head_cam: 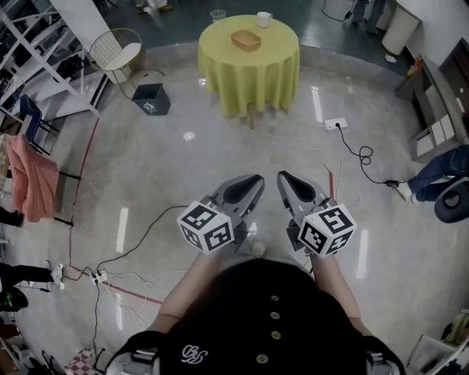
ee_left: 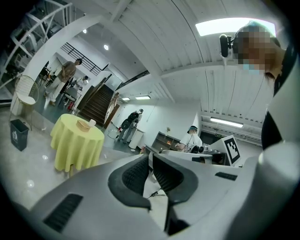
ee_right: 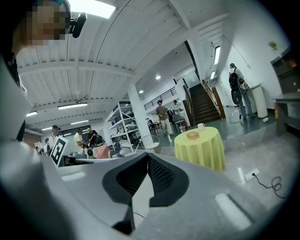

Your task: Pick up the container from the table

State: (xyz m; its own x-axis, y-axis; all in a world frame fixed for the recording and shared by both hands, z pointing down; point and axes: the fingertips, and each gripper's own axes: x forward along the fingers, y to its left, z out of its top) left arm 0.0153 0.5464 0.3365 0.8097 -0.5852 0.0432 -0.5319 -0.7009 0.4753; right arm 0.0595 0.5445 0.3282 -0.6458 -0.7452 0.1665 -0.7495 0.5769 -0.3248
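A tan shallow container point(head_cam: 246, 39) lies on a round table with a yellow-green cloth point(head_cam: 249, 69) at the top centre of the head view. It also shows as the container point(ee_right: 192, 135) on the table point(ee_right: 200, 150) in the right gripper view, and as the container point(ee_left: 84, 124) on the table point(ee_left: 75, 143) in the left gripper view. My left gripper point(head_cam: 256, 180) and right gripper point(head_cam: 281, 178) are held side by side well short of the table, both shut and empty, pointing toward it.
A white mug point(head_cam: 264, 19) and a clear glass point(head_cam: 218, 16) stand at the table's far edge. A white wire chair point(head_cam: 117, 50) and a dark bin point(head_cam: 152, 99) are left of the table. Cables and a power strip point(head_cam: 335, 123) lie on the floor to the right. Several people stand in the distance.
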